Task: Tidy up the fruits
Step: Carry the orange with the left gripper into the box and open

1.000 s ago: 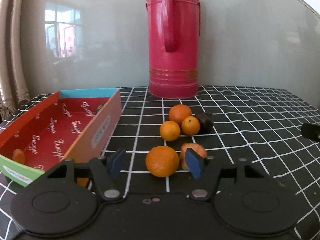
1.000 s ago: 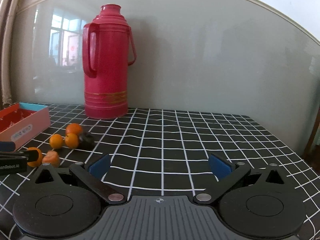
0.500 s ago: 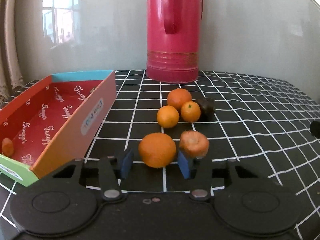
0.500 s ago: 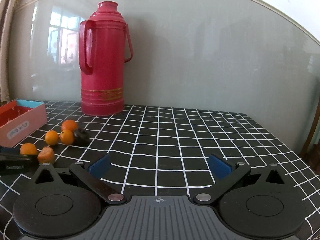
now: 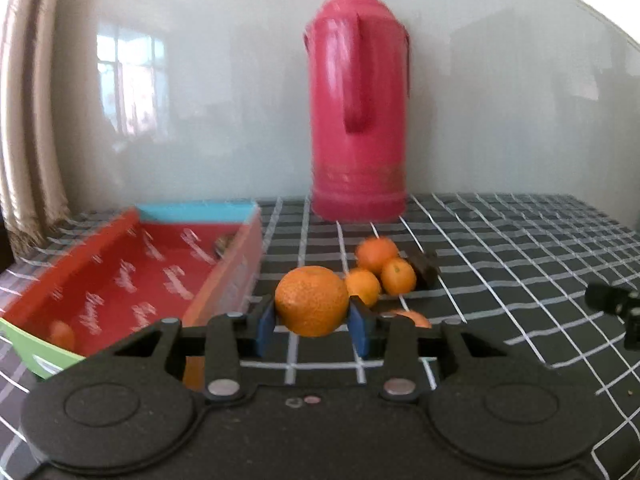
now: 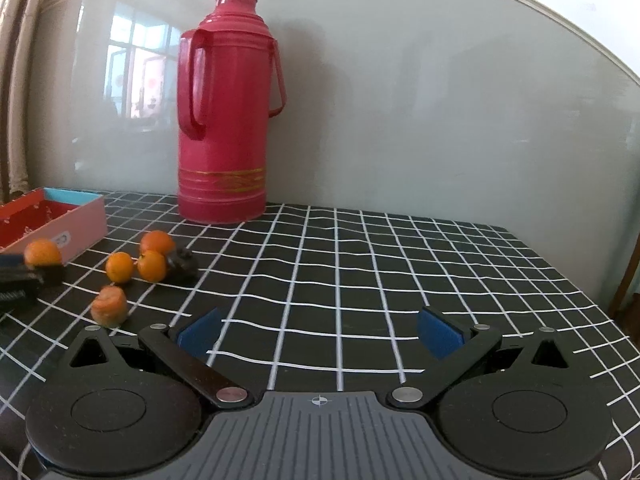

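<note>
At the far left of the left wrist view, a heavy curtain [image 5: 28,120] hangs beside a pale, glossy wall that mirrors a window, and below it sits an open cardboard box [image 5: 224,276] with a red printed lining, a green near lip and a blue far end; it lies with its long side toward the fruit, probably so pieces can be carried straight across into it, and one small orange piece [image 5: 62,334] already rests in its near corner. Just right of the box, the left tool [image 5: 312,322] has just been closing its jaws and now pinches the large mandarin [image 5: 312,300] between its blue pads, the fruit apparently raised off the cloth and near the box wall, which I judge to be the carry toward the box. Behind it, three smaller mandarins [image 5: 380,272] huddle in a touching cluster with a dark, wrinkled fruit [image 5: 424,266] at their right, and a peeled-looking orange piece [image 6: 109,306] lies alone nearer the camera, all waiting to be sorted. Farther back, a tall red thermos flask [image 5: 360,120] stands upright against the wall, clear of the work. To the right, the right tool [image 6: 318,334] hovers with its jaws spread wide and nothing between them, kept out of the way over bare cloth. Underneath everything, the table [image 6: 400,280] wears a black cloth with a white grid.
</note>
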Demonstrator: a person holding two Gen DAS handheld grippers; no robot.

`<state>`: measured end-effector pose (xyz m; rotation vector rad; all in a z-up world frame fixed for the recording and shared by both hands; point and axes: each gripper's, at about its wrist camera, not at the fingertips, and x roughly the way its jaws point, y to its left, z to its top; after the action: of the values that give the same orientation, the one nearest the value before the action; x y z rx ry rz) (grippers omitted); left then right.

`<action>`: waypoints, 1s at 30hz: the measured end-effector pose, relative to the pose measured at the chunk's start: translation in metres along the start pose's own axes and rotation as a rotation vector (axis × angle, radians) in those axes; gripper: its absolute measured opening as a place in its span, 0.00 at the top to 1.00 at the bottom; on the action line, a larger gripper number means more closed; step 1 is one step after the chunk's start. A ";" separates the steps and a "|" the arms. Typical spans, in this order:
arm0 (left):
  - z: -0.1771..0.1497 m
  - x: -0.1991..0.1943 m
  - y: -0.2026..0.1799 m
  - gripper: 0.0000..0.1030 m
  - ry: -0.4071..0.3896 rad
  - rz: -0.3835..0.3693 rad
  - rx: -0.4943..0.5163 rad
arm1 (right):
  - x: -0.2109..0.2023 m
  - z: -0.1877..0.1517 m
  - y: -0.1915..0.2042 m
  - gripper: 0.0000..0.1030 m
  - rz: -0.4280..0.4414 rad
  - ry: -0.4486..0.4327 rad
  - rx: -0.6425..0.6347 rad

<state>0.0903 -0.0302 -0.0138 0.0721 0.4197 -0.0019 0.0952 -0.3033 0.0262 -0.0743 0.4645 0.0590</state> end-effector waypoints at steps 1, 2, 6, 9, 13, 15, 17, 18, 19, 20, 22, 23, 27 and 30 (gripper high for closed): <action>0.001 -0.005 0.005 0.72 -0.021 0.017 -0.004 | 0.000 0.001 0.003 0.00 0.006 -0.001 0.000; 0.003 -0.008 0.011 0.72 -0.039 0.027 -0.012 | 0.000 0.002 0.006 0.00 0.012 -0.003 -0.003; 0.005 -0.018 0.040 0.72 -0.074 0.092 -0.054 | 0.001 0.004 0.025 0.00 0.042 -0.007 -0.020; 0.005 -0.020 0.062 0.72 -0.073 0.136 -0.087 | 0.001 0.006 0.039 0.00 0.066 -0.009 -0.036; 0.003 -0.023 0.086 0.72 -0.067 0.178 -0.111 | 0.003 0.009 0.056 0.00 0.095 -0.013 -0.044; 0.002 -0.023 0.095 0.72 -0.066 0.193 -0.119 | 0.005 0.011 0.064 0.00 0.109 -0.013 -0.048; 0.000 -0.023 0.102 0.72 -0.063 0.203 -0.124 | 0.006 0.011 0.073 0.00 0.122 -0.012 -0.056; -0.001 -0.022 0.106 0.72 -0.060 0.205 -0.129 | 0.007 0.011 0.077 0.00 0.128 -0.012 -0.062; -0.001 -0.021 0.109 0.72 -0.055 0.209 -0.132 | 0.007 0.011 0.083 0.00 0.135 -0.011 -0.070; -0.002 -0.020 0.112 0.72 -0.050 0.212 -0.135 | 0.008 0.011 0.086 0.00 0.140 -0.011 -0.078; -0.003 -0.018 0.116 0.72 -0.036 0.218 -0.141 | 0.007 0.009 0.093 0.00 0.146 -0.010 -0.100; -0.004 -0.017 0.118 0.70 -0.028 0.221 -0.146 | 0.007 0.008 0.095 0.00 0.146 -0.010 -0.114; -0.003 -0.027 0.115 0.20 -0.093 0.280 -0.122 | 0.009 0.005 0.094 0.00 0.135 -0.004 -0.126; -0.002 -0.030 0.112 0.21 -0.102 0.284 -0.111 | 0.010 0.004 0.090 0.00 0.126 0.002 -0.111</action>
<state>0.0641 0.0809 0.0038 0.0213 0.3046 0.2965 0.0993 -0.2132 0.0204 -0.1540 0.4676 0.2090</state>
